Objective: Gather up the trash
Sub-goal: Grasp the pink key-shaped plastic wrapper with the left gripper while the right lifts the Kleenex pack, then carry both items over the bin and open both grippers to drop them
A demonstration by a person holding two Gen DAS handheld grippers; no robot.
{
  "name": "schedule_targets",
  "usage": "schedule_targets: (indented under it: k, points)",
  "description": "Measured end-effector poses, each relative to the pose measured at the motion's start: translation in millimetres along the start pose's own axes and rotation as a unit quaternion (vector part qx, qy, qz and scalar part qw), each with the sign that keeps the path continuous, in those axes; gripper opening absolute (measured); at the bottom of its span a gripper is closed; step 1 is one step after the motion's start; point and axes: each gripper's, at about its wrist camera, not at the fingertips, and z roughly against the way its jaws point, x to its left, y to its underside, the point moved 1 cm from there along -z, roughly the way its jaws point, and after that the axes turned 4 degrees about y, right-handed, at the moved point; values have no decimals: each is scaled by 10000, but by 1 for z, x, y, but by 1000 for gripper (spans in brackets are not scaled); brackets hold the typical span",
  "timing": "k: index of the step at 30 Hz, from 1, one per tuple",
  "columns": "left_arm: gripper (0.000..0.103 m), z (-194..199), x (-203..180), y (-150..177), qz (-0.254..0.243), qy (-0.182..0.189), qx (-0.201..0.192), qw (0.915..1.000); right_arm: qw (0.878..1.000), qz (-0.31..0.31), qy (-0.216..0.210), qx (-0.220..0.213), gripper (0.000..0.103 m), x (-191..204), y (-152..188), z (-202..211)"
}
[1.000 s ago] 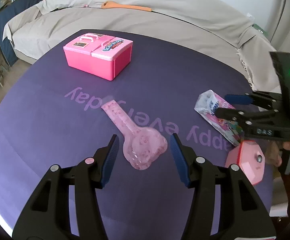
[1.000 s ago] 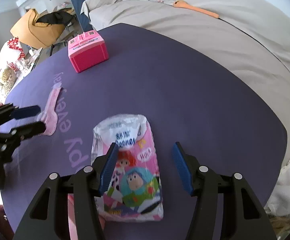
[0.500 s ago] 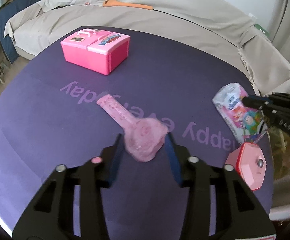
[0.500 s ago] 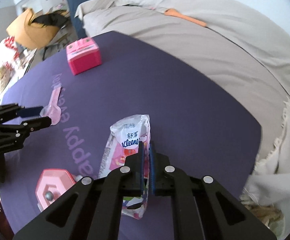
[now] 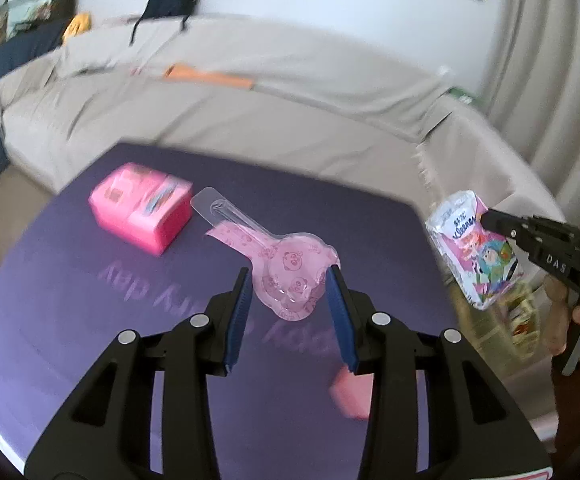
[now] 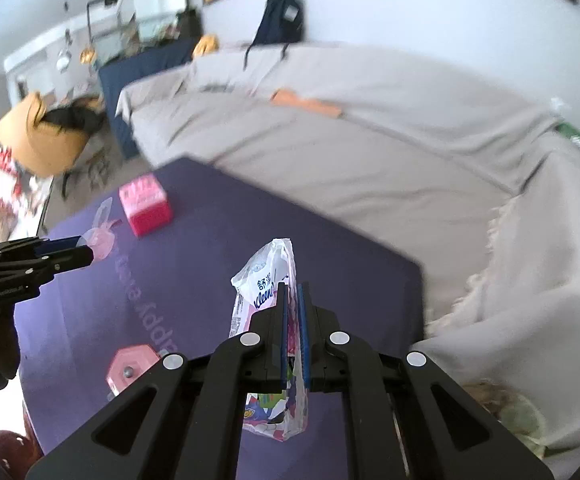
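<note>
The tissue wrapper (image 6: 268, 300), empty, thin and crinkly, hangs off the counter (image 6: 218, 240) near its right edge, pinched flat at mid-length by the right gripper (image 6: 290, 316), whose jaws are fully closed on it. The pink blister shell (image 5: 286, 268) is light, springy plastic, likely slippery; the left gripper (image 5: 286, 312) holds its round end by the side edges, jaws part closed, above the counter's middle. Pink box (image 5: 142, 206) stays at the far left.
</note>
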Motion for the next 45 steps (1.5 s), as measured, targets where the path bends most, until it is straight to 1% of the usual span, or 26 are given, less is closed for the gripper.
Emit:
schedule_targets:
  k: [4, 7, 10, 12, 15, 17, 19, 20, 23, 26, 29, 30, 31, 33, 35, 37, 38, 40, 41, 43, 45]
  points:
    - [36, 11, -50, -28, -364, 268, -387, 9982, 9982, -274, 291, -453, 7, -23, 2, 48]
    - [36, 15, -87, -40, -628, 511, -589, 9950, 9927, -519, 677, -855, 7, -45, 9, 92]
    - [36, 16, -135, -48, -975, 850, -777, 9886, 9859, -651, 1007, -1171, 7, -59, 19, 129]
    - [36, 14, -168, -48, -1197, 1131, -875, 9825, 9793, -802, 1262, -1366, 7, -72, 30, 156]
    - [36, 8, -205, -46, -1387, 1545, -976, 9733, 9696, -1008, 1601, -1551, 7, -89, 49, 184]
    - [36, -3, -230, -42, -1505, 1803, -957, 9673, 9631, -1108, 1859, -1597, 7, -97, 61, 194]
    - [36, -15, -248, -39, -1585, 2047, -827, 9624, 9581, -1181, 2087, -1565, 7, -107, 74, 201]
    - [36, -27, -261, -35, -1610, 2236, -650, 9591, 9550, -1257, 2213, -1524, 7, -116, 83, 203]
    - [36, -59, -286, -23, -1663, 2553, -174, 9523, 9501, -1499, 2340, -1417, 7, -139, 101, 204]
    - [36, -91, -308, -7, -1803, 2665, 220, 9466, 9467, -1716, 2380, -1329, 7, -161, 117, 202]
    - [36, -120, -326, 3, -1870, 2696, 573, 9429, 9455, -1846, 2387, -1225, 7, -172, 128, 193]
    - [39, -128, -329, 5, -1871, 2701, 662, 9421, 9451, -1880, 2395, -1184, 7, -176, 132, 190]
    - [45, -138, -331, 5, -1848, 2698, 751, 9420, 9449, -1903, 2402, -1156, 7, -178, 135, 187]
    - [52, -144, -329, 4, -1726, 2669, 768, 9450, 9443, -1944, 2420, -1093, 7, -183, 142, 180]
    - [54, -143, -320, 2, -1594, 2607, 706, 9496, 9443, -1992, 2411, -1028, 7, -186, 147, 173]
    - [61, -139, -307, -2, -1478, 2446, 593, 9565, 9450, -2085, 2322, -975, 7, -186, 147, 163]
    - [63, -135, -297, -3, -1407, 2366, 537, 9599, 9457, -2134, 2260, -953, 7, -188, 150, 159]
    - [69, -127, -281, -2, -1266, 2248, 451, 9651, 9471, -2234, 2107, -934, 7, -188, 154, 150]
    - [70, -123, -271, -2, -1163, 2137, 404, 9691, 9483, -2292, 1989, -929, 7, -187, 156, 143]
    - [75, -116, -253, -1, -971, 1948, 371, 9753, 9497, -2352, 1863, -898, 7, -183, 157, 128]
    - [79, -109, -238, 3, -810, 1796, 430, 9795, 9510, -2417, 1740, -830, 7, -181, 164, 105]
